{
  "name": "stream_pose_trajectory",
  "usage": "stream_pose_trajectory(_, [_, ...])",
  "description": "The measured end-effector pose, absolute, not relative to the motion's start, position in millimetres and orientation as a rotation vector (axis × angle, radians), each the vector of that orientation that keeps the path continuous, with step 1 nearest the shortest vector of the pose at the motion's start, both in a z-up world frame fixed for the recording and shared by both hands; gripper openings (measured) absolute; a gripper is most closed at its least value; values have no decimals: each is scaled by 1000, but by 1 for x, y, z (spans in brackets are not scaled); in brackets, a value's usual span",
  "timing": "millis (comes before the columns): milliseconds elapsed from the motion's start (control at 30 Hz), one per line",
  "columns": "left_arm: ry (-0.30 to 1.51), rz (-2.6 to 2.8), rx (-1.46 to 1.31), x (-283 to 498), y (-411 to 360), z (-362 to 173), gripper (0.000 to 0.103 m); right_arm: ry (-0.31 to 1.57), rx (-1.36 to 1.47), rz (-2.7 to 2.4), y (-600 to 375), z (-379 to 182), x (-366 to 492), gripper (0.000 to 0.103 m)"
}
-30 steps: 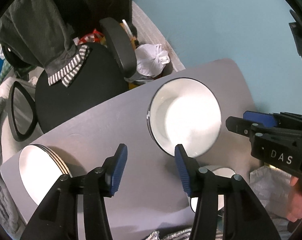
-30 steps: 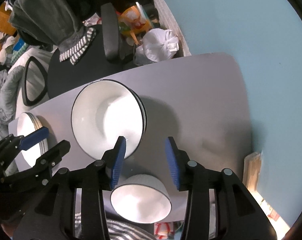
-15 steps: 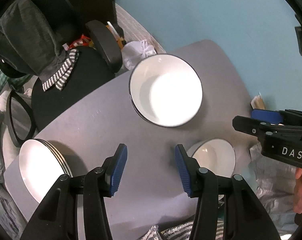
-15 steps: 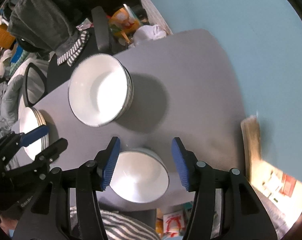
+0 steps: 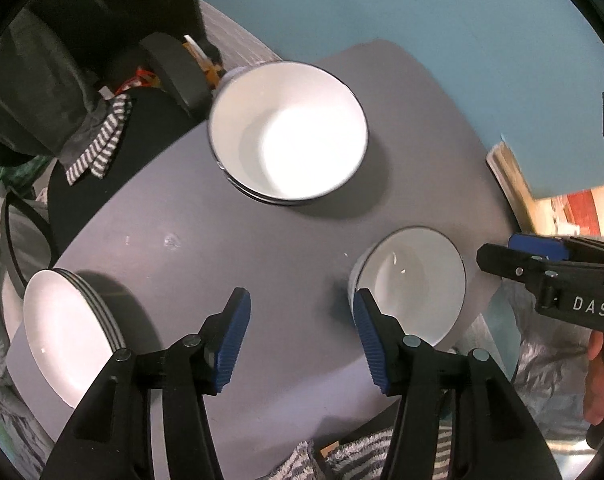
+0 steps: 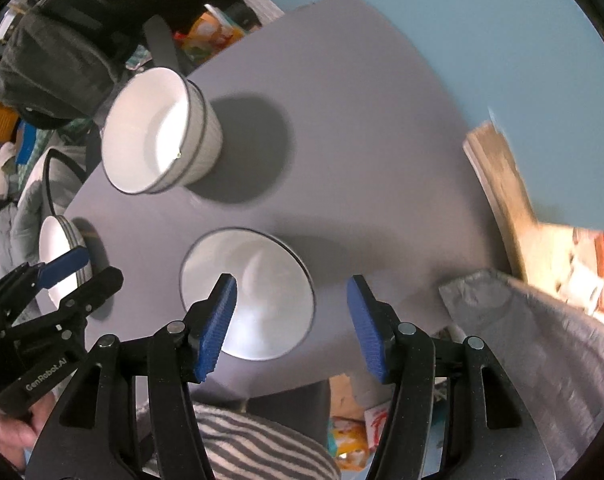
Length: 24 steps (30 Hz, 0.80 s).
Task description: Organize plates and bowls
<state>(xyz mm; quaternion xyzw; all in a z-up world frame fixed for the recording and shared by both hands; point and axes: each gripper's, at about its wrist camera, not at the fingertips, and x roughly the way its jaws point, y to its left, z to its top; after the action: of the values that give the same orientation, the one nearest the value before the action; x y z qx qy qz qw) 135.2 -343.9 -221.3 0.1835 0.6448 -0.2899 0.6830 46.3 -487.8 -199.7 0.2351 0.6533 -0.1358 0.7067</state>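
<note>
Grey counter: stacked bowls far centre, single bowl near right edge, plate stack near left. Left hand-held gripper jaws apart, just widened, nothing between. Right hand-held gripper jaws apart, just widened, above single bowl, not touching.

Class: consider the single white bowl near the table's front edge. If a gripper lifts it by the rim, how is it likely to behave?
The single bowl looks like glazed ceramic, so it is probably rigid, fairly heavy and breakable. Its glossy inside suggests the pads may slip on the rim. It sits close to the table edge, so a push could send it off.
</note>
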Motion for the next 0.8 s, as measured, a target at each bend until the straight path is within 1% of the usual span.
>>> stream_pose_trajectory(100, [1450,-664,436,129,-348,-228,58,1440,544,-320,-492,-204,38,57])
stream_pose_trajectory(500, [1542,-686,446,119,-362,-268,58,1443,567,-317,-491,-239,22,57])
stream_pose_trajectory(800, [1569,-665,456,120,-366,-289,58,1470,553,-321,-484,-264,23,57])
